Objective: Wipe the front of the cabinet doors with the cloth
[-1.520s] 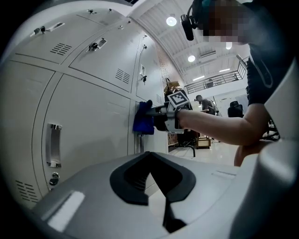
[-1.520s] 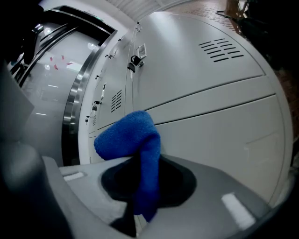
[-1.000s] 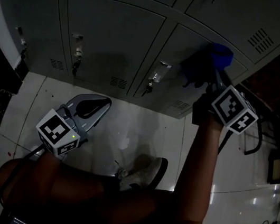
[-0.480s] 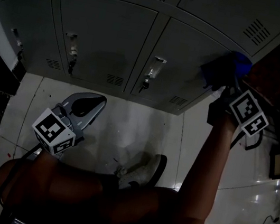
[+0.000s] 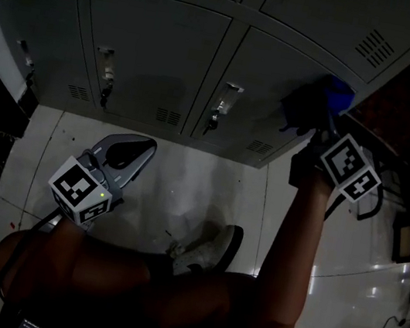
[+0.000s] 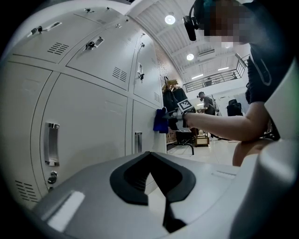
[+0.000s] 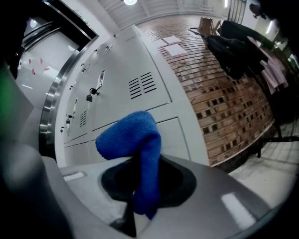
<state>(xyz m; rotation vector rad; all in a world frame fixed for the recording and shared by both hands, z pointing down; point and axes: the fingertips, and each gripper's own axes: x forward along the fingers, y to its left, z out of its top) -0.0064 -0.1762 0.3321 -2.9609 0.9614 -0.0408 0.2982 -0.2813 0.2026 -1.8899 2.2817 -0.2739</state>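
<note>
The right gripper [image 5: 319, 117] has slid back a little to the left along the lockers since half a second ago, carrying the cloth [image 7: 133, 140] with it. Its jaws are pinched tight on the blue cloth, whose folded top bulges above them and presses against the lower right cabinet door [image 5: 279, 78], close to that door's right edge. The left gripper [image 6: 156, 186] hangs low over the white floor [image 5: 193, 189], jaws together with nothing between them (idle, by the look of it). From where I stand this is mid-wipe, one stroke in a back-and-forth. Next, I'd judge, the cloth should be kept flat against the metal and drawn further left toward the latch [image 5: 227, 99] and the neighbouring door [image 5: 158, 53].
</note>
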